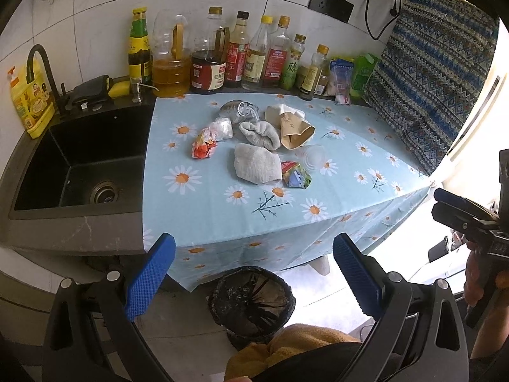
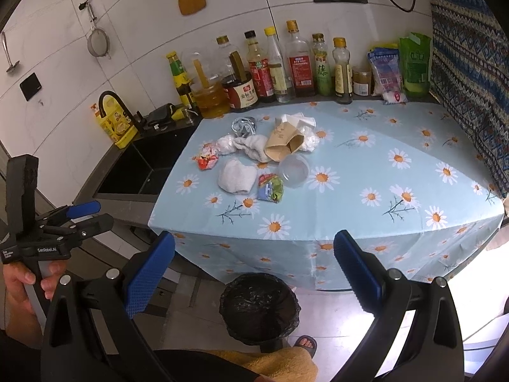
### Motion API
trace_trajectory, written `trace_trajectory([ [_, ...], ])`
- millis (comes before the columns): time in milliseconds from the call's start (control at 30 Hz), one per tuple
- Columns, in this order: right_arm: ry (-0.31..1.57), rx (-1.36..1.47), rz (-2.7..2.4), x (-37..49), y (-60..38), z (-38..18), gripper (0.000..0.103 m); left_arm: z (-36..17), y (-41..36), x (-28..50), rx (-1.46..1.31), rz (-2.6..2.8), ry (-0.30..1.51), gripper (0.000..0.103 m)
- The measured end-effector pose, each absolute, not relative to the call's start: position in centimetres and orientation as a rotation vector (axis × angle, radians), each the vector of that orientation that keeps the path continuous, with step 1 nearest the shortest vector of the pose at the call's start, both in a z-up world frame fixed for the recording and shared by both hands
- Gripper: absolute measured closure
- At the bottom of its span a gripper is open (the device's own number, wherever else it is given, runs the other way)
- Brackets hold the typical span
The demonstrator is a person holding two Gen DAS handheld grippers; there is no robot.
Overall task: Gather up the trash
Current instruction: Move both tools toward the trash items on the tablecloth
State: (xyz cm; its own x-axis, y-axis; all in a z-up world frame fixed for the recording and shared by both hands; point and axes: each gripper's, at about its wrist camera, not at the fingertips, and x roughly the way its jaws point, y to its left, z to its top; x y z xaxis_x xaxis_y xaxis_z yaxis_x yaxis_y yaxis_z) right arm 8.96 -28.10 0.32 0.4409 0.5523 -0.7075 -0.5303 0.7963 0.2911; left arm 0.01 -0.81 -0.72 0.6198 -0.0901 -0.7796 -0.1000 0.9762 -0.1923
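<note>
Both claws spread wide and empty: left claw [image 1: 254, 273], right claw [image 2: 254, 273]. Below, black-lined bin [image 2: 259, 307] on the floor, against the desk [image 2: 350, 210] front. Piled mid-desk, well apart from the claws: paper cup [image 2: 283, 146], clear cup [image 2: 294, 170], white cloth [image 2: 237, 178], green wrapper [image 2: 270, 187], red wrapper [image 2: 206, 159].

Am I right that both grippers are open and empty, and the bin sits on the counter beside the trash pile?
Not quite: the bin stands on the floor below the counter's front edge, as the right wrist view shows. Both the left gripper and right gripper are open and empty.
</note>
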Motion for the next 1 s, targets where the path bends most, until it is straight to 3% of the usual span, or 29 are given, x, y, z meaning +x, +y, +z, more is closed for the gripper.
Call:
trace_trajectory([
  [1000, 0.929, 0.022, 0.678, 10.0, -27.1, 0.0, 0.004, -0.5, -0.2, 0.8, -0.261, -0.04, 0.915, 0.007],
])
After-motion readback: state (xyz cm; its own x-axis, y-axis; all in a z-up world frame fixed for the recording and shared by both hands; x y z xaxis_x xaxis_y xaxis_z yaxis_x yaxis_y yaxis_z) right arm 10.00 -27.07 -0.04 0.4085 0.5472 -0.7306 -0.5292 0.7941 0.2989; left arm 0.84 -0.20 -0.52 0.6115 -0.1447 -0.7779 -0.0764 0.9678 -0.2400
